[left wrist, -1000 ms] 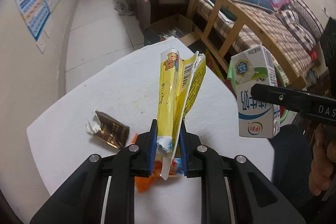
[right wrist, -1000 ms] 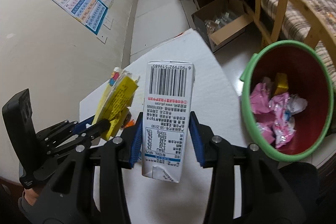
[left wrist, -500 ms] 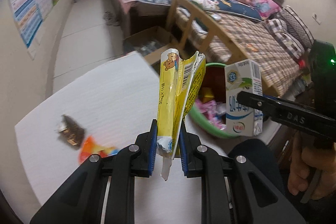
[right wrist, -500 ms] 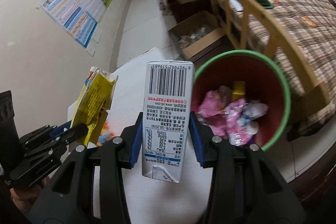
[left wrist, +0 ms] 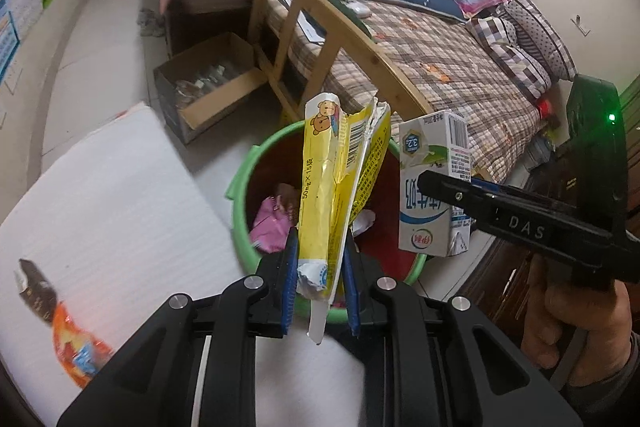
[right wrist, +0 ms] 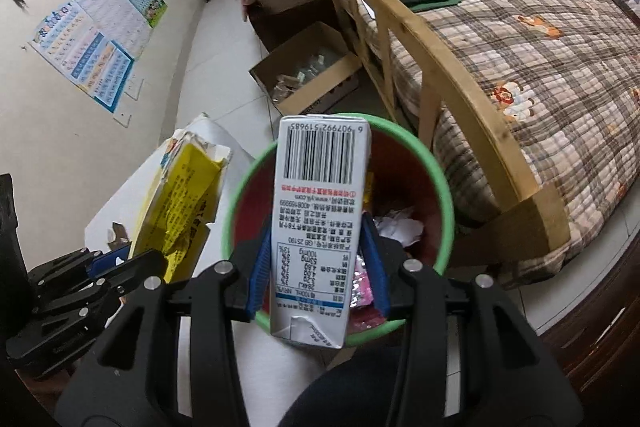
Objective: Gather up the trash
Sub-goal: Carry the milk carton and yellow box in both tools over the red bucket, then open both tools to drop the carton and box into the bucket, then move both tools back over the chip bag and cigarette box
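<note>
Trash in both grippers, held over the bin: yellow wrapper upright, pinched at its lower end in the clenched left gripper; milk carton upright, barcode face toward the camera, clamped between the blue pads of the right gripper. Carton just right of the wrapper in the left view, apart from it. Below and just beyond both, green-rimmed red bin on the floor, holding pink wrappers and crumpled white paper. To the left, white table with an orange packet and a dark brown wrapper near its edge. Farther out, open cardboard box on the floor, wooden bed frame with a plaid cover, poster on the wall.
</note>
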`<control>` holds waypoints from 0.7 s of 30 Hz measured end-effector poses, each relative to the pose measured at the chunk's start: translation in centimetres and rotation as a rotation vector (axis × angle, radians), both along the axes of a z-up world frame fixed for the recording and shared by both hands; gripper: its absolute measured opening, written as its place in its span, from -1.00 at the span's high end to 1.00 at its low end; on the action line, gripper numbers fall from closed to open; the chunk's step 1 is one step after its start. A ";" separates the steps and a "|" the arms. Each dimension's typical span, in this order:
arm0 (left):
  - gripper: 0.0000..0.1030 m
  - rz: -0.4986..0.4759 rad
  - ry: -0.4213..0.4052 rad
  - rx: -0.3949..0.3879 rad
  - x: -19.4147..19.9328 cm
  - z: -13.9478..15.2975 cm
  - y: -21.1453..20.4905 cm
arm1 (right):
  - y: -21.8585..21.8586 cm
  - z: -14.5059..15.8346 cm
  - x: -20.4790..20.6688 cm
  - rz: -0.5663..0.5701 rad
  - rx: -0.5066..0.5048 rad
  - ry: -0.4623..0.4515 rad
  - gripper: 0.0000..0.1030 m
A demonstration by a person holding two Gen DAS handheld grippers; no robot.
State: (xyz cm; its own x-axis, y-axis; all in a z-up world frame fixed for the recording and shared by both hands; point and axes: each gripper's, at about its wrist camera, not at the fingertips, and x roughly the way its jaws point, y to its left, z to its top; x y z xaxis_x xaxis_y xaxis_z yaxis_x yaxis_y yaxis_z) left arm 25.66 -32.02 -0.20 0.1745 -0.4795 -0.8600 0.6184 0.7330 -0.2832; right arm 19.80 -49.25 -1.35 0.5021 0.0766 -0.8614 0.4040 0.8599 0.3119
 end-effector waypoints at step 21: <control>-0.83 0.157 -0.084 0.082 1.4 0.2 8.9 | 3.8 -0.1 2.1 0.076 -0.075 0.016 -0.66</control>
